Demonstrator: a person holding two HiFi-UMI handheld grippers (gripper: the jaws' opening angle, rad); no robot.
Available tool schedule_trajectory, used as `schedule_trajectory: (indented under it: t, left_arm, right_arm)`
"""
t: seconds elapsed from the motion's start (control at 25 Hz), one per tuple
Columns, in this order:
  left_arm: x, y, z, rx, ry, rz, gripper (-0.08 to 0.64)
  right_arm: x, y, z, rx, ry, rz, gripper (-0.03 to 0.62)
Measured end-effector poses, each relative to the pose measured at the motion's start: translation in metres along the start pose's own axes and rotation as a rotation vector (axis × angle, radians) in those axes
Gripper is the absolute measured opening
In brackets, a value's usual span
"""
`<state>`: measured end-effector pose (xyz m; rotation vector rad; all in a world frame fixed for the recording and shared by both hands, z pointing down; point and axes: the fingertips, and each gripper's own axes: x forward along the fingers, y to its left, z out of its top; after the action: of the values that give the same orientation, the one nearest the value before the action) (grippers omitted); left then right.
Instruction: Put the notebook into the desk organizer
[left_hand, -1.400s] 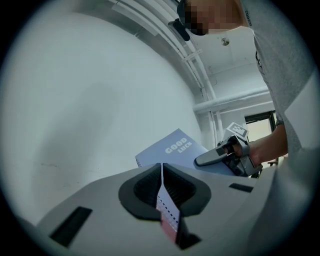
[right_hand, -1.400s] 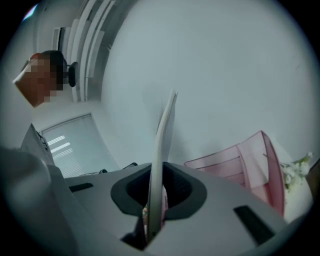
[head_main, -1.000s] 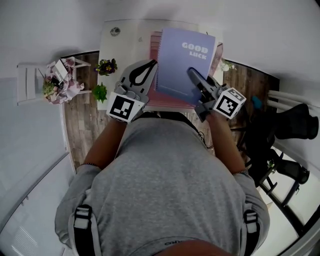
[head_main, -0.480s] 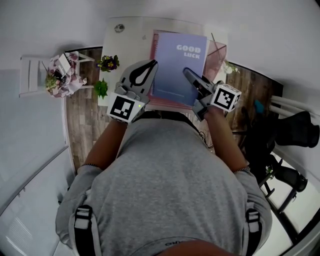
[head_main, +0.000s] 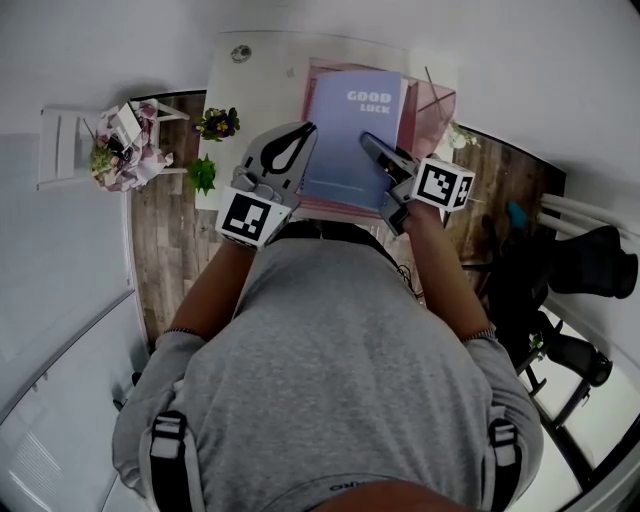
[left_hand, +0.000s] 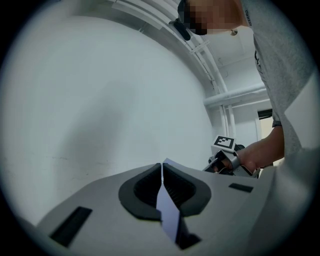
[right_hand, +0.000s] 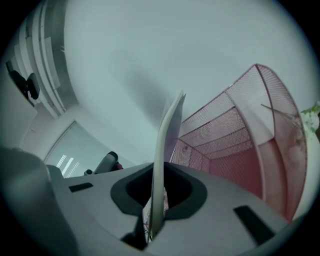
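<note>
With the left claw (head_main: 303, 132) and right claw (head_main: 370, 142) each clamped on an edge of the notebook (head_main: 352, 130), held over the pink organizer (head_main: 432, 105), lowering it into a slot looks next.

In the head view the notebook (head_main: 352, 130) covers most of the organizer (head_main: 432, 108), so we cannot tell its compartments. The left gripper (head_main: 303, 130) and right gripper (head_main: 366, 140) hide the notebook's near corners. A round thing (head_main: 240, 54) far left on the desk (head_main: 255, 95) is too small to name. Both gripper views show the notebook edge-on, so we cannot see its cover.
</note>
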<state>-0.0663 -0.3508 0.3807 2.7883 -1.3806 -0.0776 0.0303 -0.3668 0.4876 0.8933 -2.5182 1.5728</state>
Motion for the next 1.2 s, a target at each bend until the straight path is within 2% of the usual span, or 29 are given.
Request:
schedule_trajectory:
  t: [0.08,0.28,0.48,0.72,0.84,0.96,1.2]
  left_arm:
    - [-0.001,0.001,-0.004,-0.002,0.004,-0.001,0.029]
    - [0.0,0.002,-0.002,-0.002,-0.004,-0.008,0.029]
    - [0.002,-0.005,-0.003,0.044,-0.002,-0.036,0.029]
    - [0.006,-0.003,-0.005,0.041,0.002,-0.047,0.029]
    - [0.007,-0.003,-0.009,0.028,0.021,-0.054,0.029]
    - [0.006,-0.003,-0.009,0.023,0.025,-0.069,0.029]
    - [0.004,-0.006,-0.006,0.018,0.013,-0.095,0.029]
  right_arm:
    - [0.004,-0.002,-0.001,-0.021,0.013,-0.018,0.041]
    - [0.011,-0.017,-0.01,-0.118,0.063,-0.122,0.057]
    - [0.013,-0.022,-0.008,-0.194,0.077,-0.209,0.064]
    - [0.013,-0.032,-0.007,-0.234,0.072,-0.301,0.078]
    - [0.013,-0.039,-0.011,-0.274,0.09,-0.365,0.063]
    - [0.016,-0.042,-0.014,-0.287,0.09,-0.388,0.069]
    - [0.012,-0.043,-0.012,-0.399,0.099,-0.488,0.097]
